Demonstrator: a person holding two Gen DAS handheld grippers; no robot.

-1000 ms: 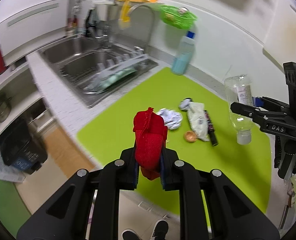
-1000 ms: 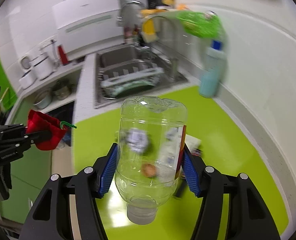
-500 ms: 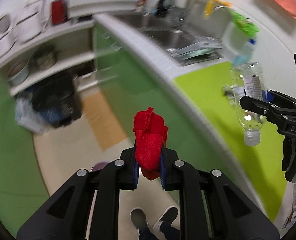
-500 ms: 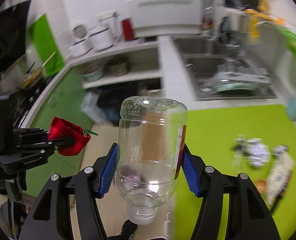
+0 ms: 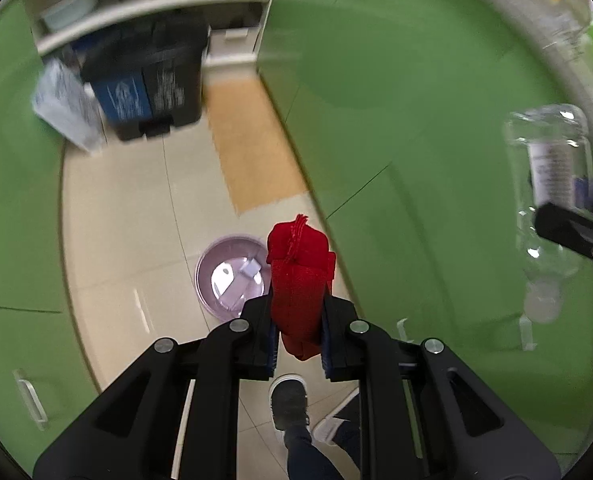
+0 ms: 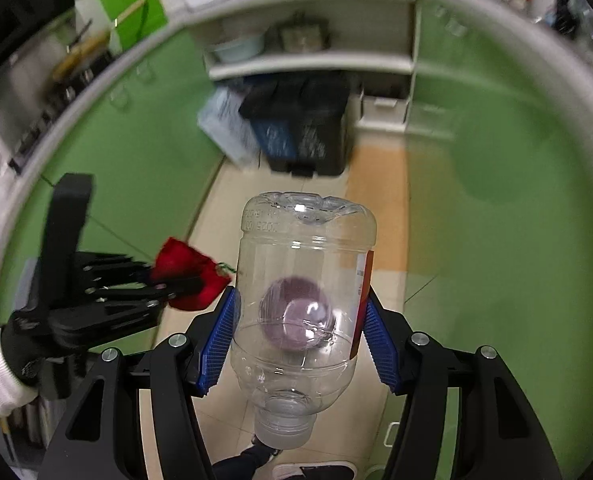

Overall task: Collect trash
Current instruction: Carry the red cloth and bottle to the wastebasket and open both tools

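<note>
My left gripper is shut on a crumpled red cloth-like wrapper and holds it above the floor, just right of a round purple basin that holds some scraps. My right gripper is shut on a clear empty plastic bottle, cap end down. The bottle also shows at the right of the left wrist view. The left gripper with the red wrapper shows at the left of the right wrist view. The purple basin is seen blurred through the bottle.
Green cabinet fronts curve around both sides. A black and blue two-part bin stands under an open shelf, with a white bag beside it. The floor is beige tile. The person's shoe is below the left gripper.
Both grippers have swung away from the green counter mat and down toward the floor, still holding the red wrapper and the bottle. The purple basin has come into view beneath them.
</note>
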